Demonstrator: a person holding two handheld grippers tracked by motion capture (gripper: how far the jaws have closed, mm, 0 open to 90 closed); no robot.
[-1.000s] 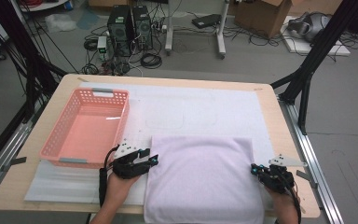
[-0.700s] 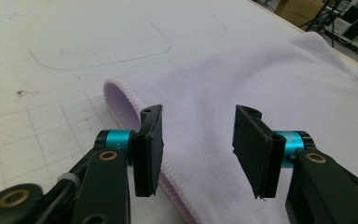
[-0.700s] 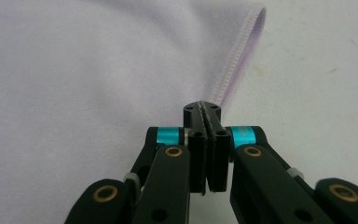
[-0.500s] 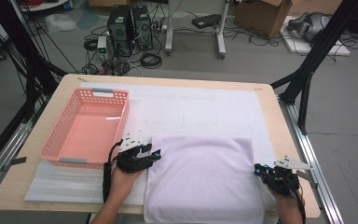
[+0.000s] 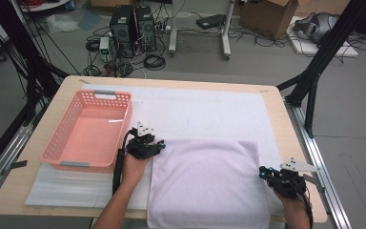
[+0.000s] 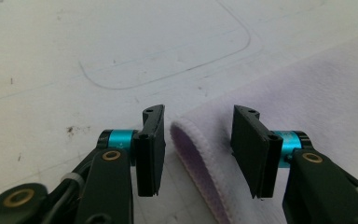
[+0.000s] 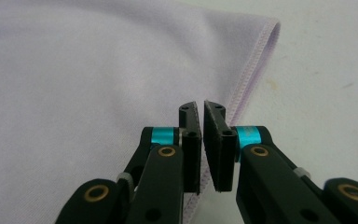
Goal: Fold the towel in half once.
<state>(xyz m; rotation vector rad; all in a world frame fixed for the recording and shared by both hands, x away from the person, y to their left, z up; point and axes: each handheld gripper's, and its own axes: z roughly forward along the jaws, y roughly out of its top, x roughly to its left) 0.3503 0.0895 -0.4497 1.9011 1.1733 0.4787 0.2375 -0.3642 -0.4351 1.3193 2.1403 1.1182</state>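
Towel (image 5: 209,183) lying flat on counter (image 5: 286,119), beside pink basket (image 5: 88,133). L gripper (image 6: 198,149) fingers released, straddling towel's far-left corner fold. R gripper (image 7: 201,144) fingers clenching on towel's right hem.

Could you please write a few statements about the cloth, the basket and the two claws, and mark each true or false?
1. The pink basket holds a folded cloth. False: it is empty.
2. The left claw stands open around the lilac cloth's folded corner. True.
3. The right claw is wide open above bare table. False: it is nearly shut on the cloth's stitched edge.
4. The cloth lies on the white mat, to the right of the basket. True.
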